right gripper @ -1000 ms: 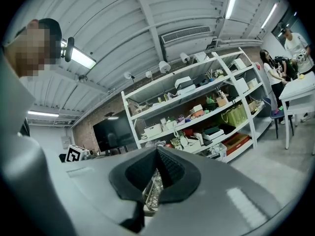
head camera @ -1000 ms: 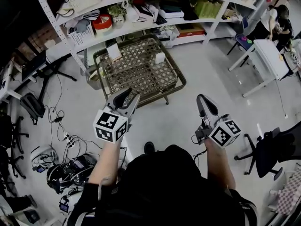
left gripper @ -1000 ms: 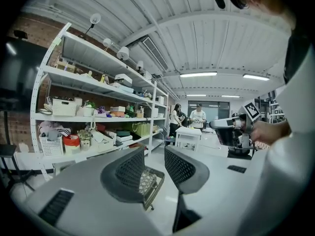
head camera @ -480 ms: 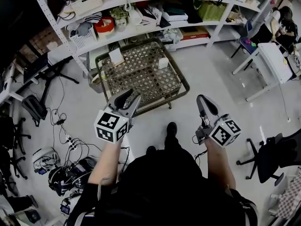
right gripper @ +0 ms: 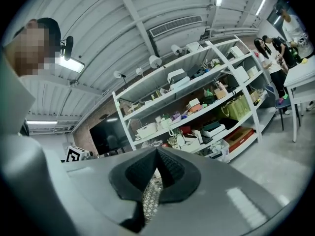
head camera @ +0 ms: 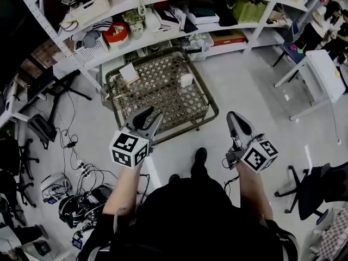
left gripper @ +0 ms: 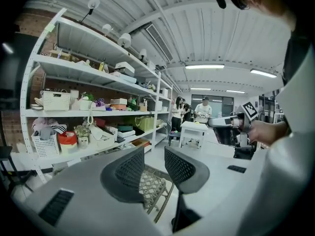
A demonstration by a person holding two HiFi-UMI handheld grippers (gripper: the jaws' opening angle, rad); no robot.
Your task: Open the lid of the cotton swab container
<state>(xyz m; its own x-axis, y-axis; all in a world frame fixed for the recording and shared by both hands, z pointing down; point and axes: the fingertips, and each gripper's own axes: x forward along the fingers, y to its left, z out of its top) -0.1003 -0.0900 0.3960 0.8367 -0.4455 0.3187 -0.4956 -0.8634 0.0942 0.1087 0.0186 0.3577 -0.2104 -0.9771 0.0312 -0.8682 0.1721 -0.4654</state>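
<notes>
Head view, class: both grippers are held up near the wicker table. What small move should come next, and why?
Probably carry both forward over the wicker table: the left gripper, fingers apart, and the right gripper, fingers together, hold nothing, and the small white box on the table lies beyond both.

The left gripper [head camera: 148,117] is grey, with dark dotted pads [left gripper: 129,173]. Its white cube [head camera: 129,148] has black square marks. The right gripper [head camera: 237,125] and its cube [head camera: 260,155] look the same. The person wears a black top [head camera: 190,216].
</notes>
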